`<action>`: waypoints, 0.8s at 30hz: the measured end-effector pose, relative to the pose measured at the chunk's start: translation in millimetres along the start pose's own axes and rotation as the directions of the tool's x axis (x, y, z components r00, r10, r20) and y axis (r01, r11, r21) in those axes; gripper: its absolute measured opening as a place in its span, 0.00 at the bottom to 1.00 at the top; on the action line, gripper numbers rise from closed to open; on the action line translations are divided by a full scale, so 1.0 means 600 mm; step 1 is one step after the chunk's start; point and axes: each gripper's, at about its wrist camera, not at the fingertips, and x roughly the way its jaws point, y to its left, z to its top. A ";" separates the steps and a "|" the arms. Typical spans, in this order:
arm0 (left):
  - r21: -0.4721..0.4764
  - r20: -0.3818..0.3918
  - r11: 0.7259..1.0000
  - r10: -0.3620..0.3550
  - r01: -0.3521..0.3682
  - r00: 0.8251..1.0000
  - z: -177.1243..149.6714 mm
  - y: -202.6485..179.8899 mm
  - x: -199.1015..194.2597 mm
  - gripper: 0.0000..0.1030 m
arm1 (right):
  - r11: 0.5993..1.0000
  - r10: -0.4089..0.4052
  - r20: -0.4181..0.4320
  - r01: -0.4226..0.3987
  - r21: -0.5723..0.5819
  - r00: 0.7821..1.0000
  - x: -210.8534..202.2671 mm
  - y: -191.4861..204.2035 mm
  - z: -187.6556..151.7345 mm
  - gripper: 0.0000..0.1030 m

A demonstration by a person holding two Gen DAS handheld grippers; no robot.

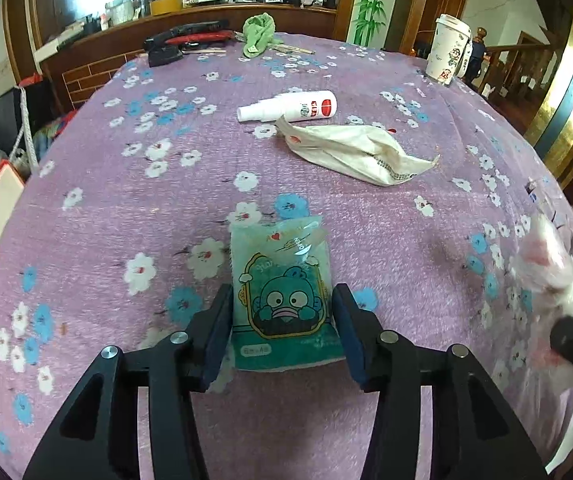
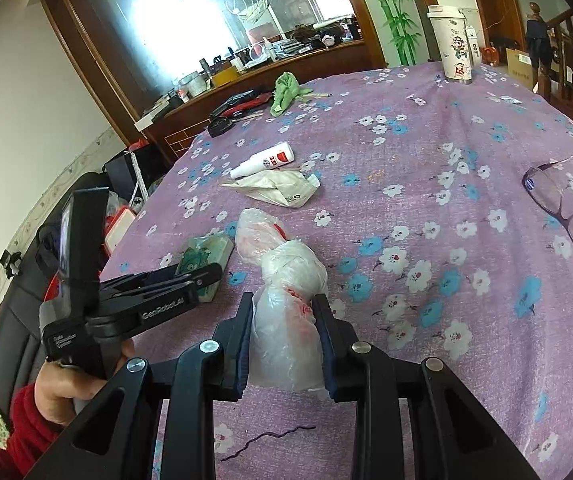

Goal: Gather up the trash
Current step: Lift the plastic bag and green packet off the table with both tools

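A teal tissue pack [image 1: 284,300] with a cartoon face lies on the purple flowered tablecloth [image 1: 126,208]. My left gripper [image 1: 282,300] straddles it, jaws close against both sides; it also shows in the right wrist view [image 2: 202,276]. My right gripper [image 2: 284,312] is shut on a crumpled clear plastic bag [image 2: 286,280] with red print, which rests on the cloth. A crumpled white paper bag [image 1: 362,152] and a white spray bottle [image 1: 288,108] lie farther back.
A paper cup [image 1: 448,50] stands at the far right corner. A green cloth [image 1: 260,34] and a black-red tool [image 1: 184,40] lie at the far edge. Glasses [image 2: 566,210] lie to the right. A dark twist tie [image 2: 270,438] lies near me.
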 end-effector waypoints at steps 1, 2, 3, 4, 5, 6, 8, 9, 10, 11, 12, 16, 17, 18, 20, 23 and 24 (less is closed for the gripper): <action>0.004 0.005 1.000 0.002 -0.002 1.000 -0.001 -0.002 0.002 0.46 | 1.000 -0.003 -0.002 0.003 0.001 1.000 0.000 0.000 0.000 0.29; 0.015 0.016 1.000 0.007 -0.007 1.000 -0.001 -0.005 0.002 0.46 | 1.000 -0.005 -0.003 0.005 0.001 1.000 0.001 0.000 0.000 0.29; 0.019 0.024 1.000 0.007 -0.008 1.000 -0.003 -0.007 0.002 0.43 | 1.000 -0.007 -0.004 0.007 0.002 1.000 0.001 0.001 0.000 0.29; 0.012 0.032 1.000 0.000 0.000 1.000 -0.003 -0.006 0.000 0.37 | 1.000 -0.009 -0.005 0.009 0.002 1.000 0.003 0.001 0.000 0.29; 0.007 0.042 1.000 -0.006 0.006 0.999 -0.003 -0.004 -0.004 0.34 | 1.000 -0.010 -0.007 0.010 0.002 1.000 0.003 0.003 -0.001 0.29; 0.008 0.059 1.000 -0.009 0.008 0.998 -0.003 -0.003 -0.009 0.29 | 1.000 -0.011 -0.008 0.011 0.002 1.000 0.004 0.004 -0.001 0.29; 0.011 0.074 1.000 -0.002 0.002 0.997 -0.007 -0.002 -0.017 0.24 | 1.000 -0.011 -0.008 0.011 -0.001 1.000 0.005 0.008 -0.002 0.29; 0.013 0.082 1.000 -0.010 0.009 0.997 -0.010 -0.001 -0.023 0.23 | 1.000 -0.013 -0.008 0.013 -0.003 1.000 0.005 0.010 -0.003 0.29; 0.012 0.086 1.000 -0.016 0.015 0.996 -0.012 0.001 -0.026 0.23 | 1.000 -0.014 -0.007 0.014 -0.005 1.000 0.005 0.011 -0.004 0.29; 0.008 0.095 1.000 -0.019 0.018 0.995 -0.015 0.003 -0.034 0.23 | 1.000 -0.016 -0.006 0.016 -0.007 1.000 0.004 0.014 -0.005 0.29; 0.007 0.101 1.000 -0.020 0.020 0.995 -0.017 0.005 -0.038 0.23 | 1.000 -0.018 -0.006 0.018 -0.008 1.000 0.004 0.016 -0.006 0.29; 0.009 0.158 1.000 -0.028 0.027 0.987 -0.026 0.009 -0.078 0.23 | 0.999 -0.024 -0.008 0.024 -0.023 1.000 0.003 0.028 -0.010 0.29; 0.018 0.177 1.000 -0.022 0.019 0.984 -0.030 0.009 -0.091 0.23 | 0.999 -0.025 -0.007 0.025 -0.026 1.000 0.003 0.031 -0.011 0.29; 0.022 0.191 1.000 -0.016 0.012 0.981 -0.033 0.010 -0.100 0.23 | 0.999 -0.027 -0.007 0.027 -0.033 1.000 0.002 0.036 -0.012 0.29; 0.027 0.227 1.000 -0.007 0.001 0.974 -0.043 0.014 -0.124 0.23 | 0.999 -0.026 -0.005 0.026 -0.042 1.000 0.001 0.045 -0.014 0.29; 0.038 0.254 0.999 0.014 -0.024 0.967 -0.057 0.018 -0.146 0.23 | 0.998 -0.027 -0.002 0.027 -0.059 1.000 -0.001 0.061 -0.016 0.29; 0.042 0.262 0.998 0.024 -0.036 0.965 -0.063 0.021 -0.153 0.23 | 0.997 -0.028 0.001 0.028 -0.067 1.000 -0.003 0.067 -0.017 0.29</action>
